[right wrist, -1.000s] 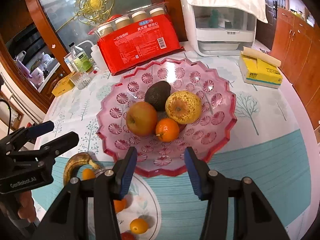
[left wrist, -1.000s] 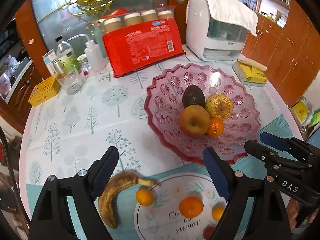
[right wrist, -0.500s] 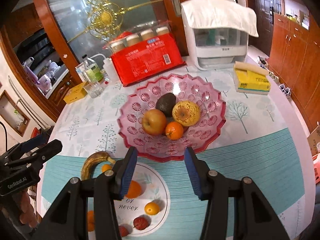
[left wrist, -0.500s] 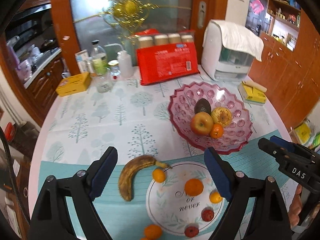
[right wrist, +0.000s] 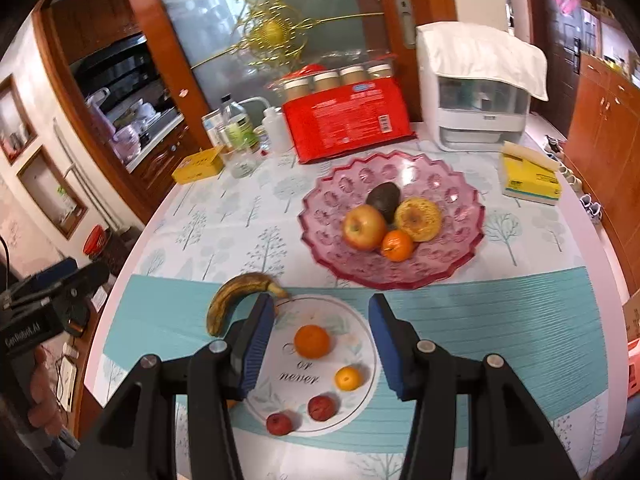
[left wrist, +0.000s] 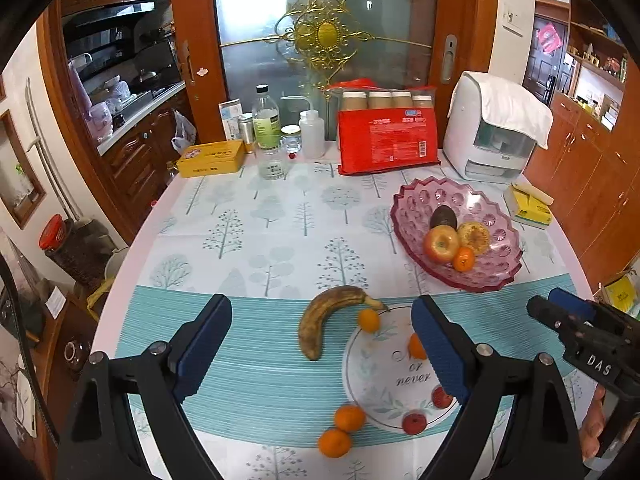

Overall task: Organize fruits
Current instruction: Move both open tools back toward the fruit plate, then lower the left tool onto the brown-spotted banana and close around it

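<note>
A pink glass bowl (left wrist: pixel 416 208) (right wrist: pixel 452 188) holds an apple (right wrist: pixel 363 227), an avocado (right wrist: pixel 384 198), a yellow fruit (right wrist: pixel 418 219) and a small orange (right wrist: pixel 397 245). A brown banana (left wrist: pixel 326 322) (right wrist: pixel 234 298) lies on the tablecloth near the front. Beside it, on a round printed circle (right wrist: pixel 360 392), lie an orange (right wrist: pixel 312 341), a small yellow-orange fruit (right wrist: pixel 348 378) and two red fruits (right wrist: pixel 322 407). Two more oranges (left wrist: pixel 340 430) lie at the front edge. My left gripper (left wrist: pixel 322 346) is open and empty above the banana. My right gripper (right wrist: pixel 322 344) is open and empty above the circle.
At the back stand a red package with cups (left wrist: pixel 386 140), a white appliance (left wrist: pixel 494 136), bottles and a glass (left wrist: pixel 272 136) and a yellow tin (left wrist: pixel 210 158). A yellow tissue pack (right wrist: pixel 528 178) lies right of the bowl. The round table's edge curves at left and front.
Both grippers have pulled back and up from the bowl, so more of the table and the front fruits show. Both stay open. No fruit has moved.
</note>
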